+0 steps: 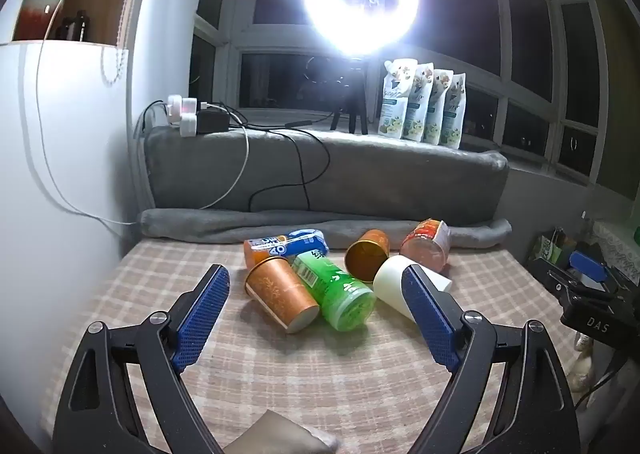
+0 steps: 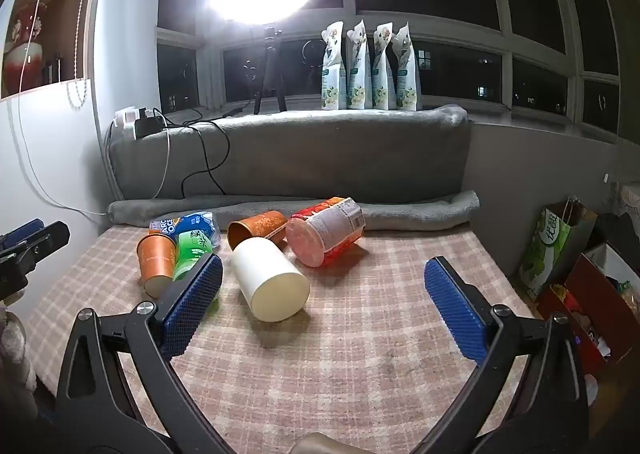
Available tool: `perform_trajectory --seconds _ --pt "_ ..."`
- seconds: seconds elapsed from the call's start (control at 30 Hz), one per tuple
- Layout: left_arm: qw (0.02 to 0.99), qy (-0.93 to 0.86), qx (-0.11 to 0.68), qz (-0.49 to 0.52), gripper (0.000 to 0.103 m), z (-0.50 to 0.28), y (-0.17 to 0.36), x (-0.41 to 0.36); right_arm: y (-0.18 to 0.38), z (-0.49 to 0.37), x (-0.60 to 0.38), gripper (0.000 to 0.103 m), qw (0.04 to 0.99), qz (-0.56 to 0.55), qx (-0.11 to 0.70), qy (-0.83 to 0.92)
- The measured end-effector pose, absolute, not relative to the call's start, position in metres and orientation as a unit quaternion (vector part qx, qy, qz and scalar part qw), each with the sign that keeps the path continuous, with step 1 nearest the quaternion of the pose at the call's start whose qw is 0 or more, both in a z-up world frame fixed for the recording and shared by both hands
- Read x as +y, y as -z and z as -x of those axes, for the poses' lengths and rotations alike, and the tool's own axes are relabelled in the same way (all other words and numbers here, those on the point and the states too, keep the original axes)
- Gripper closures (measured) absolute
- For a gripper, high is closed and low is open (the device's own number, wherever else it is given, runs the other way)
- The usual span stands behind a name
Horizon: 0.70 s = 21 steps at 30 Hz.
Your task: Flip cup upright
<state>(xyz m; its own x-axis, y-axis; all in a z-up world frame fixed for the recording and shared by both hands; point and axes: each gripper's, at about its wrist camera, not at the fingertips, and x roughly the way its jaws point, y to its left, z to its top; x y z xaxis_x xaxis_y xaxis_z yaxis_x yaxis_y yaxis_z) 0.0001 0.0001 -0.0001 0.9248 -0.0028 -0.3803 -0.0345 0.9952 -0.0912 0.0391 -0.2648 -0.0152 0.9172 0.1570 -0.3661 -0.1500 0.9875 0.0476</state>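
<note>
My left gripper (image 1: 316,290) spread wide, empty, its right finger (image 1: 430,318) hiding part of the white cup (image 1: 390,286) | right gripper (image 2: 324,282) gaping, empty | cups all lying toppled mid-table (image 2: 360,354), blue one (image 2: 196,224) half-hidden behind.

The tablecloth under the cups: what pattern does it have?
A beige and white plaid tablecloth, clearest in the right wrist view.

**Colours on the checked cloth**

The tablecloth (image 2: 360,334) is beige-pink plaid. On it lie a cream cup (image 2: 272,284), two orange cups (image 1: 280,294) (image 2: 258,230), a green bottle (image 1: 340,294), a red-and-white tub (image 2: 328,232) and a blue, perhaps white-lettered, wrapper (image 1: 298,244). Gripper pads (image 2: 192,306) are blue.
</note>
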Motion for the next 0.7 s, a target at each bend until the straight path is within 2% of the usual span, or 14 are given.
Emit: perform_trajectory --seconds 0.7 --pt "0.982 -0.033 0.18 0.037 0.015 0.004 -0.006 0.008 0.006 -0.034 -0.264 0.0 0.979 -0.019 0.184 -0.084"
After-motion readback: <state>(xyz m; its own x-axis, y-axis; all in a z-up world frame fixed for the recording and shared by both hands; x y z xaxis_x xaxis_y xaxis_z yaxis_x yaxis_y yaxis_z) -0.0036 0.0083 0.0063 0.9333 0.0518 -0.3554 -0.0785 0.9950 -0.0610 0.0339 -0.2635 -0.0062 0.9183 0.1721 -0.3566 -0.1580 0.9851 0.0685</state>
